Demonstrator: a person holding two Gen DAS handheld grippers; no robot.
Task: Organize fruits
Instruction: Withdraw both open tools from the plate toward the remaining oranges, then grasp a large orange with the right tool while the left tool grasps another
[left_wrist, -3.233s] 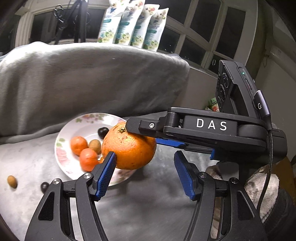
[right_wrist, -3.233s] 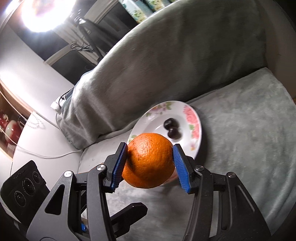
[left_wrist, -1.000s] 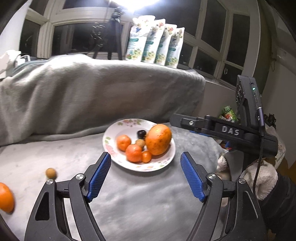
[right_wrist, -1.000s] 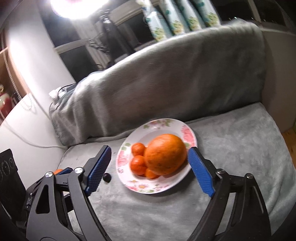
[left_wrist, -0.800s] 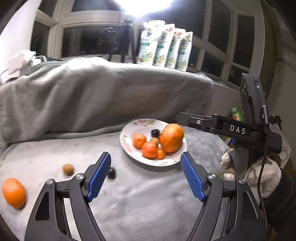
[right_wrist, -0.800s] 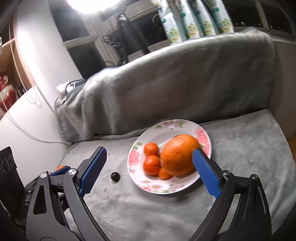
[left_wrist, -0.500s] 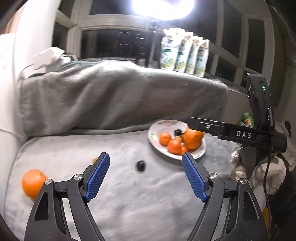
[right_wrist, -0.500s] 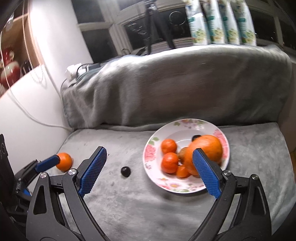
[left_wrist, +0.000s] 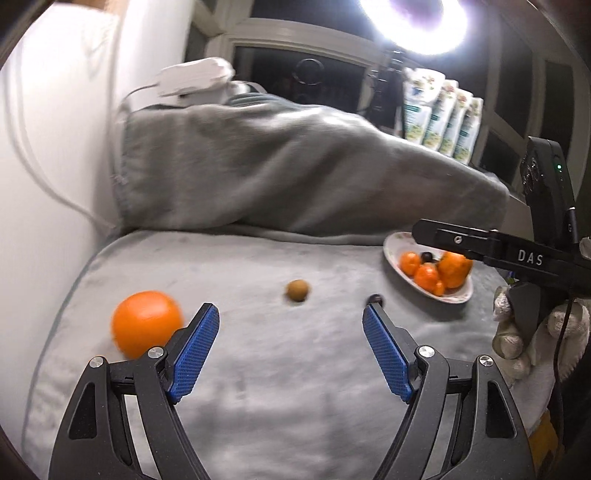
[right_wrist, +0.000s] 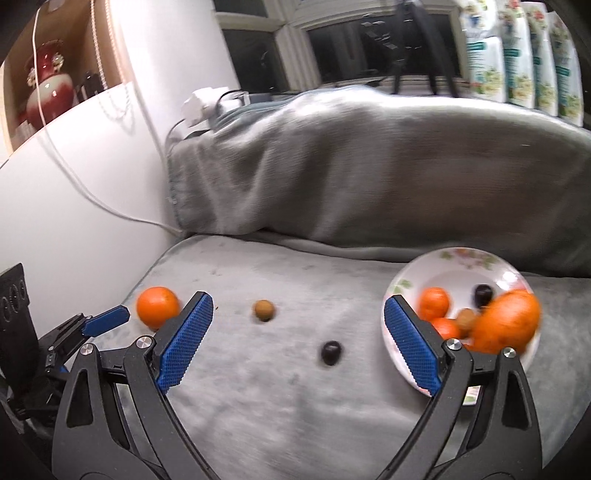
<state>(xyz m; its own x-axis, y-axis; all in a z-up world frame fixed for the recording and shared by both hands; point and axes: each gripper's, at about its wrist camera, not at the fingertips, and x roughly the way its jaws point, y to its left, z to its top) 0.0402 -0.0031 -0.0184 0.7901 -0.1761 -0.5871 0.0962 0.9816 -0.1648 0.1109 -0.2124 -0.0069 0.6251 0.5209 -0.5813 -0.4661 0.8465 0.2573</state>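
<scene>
Facing the grey blanket-covered sofa seat (left_wrist: 258, 369), the left gripper (left_wrist: 290, 350) has swung away from the white flowered plate (left_wrist: 428, 291), its blue-padded fingers (left_wrist: 194, 354) spread and empty, with the loose round orange (left_wrist: 146, 323) now just beside the left one. Seen from the right wrist, the right gripper (right_wrist: 295, 339) also stands wide and empty since dropping the big orange fruit (right_wrist: 506, 321) on the plate; a small brown fruit (right_wrist: 264, 310) and a dark plum-like fruit (right_wrist: 330, 352) lie ahead, probably next.
</scene>
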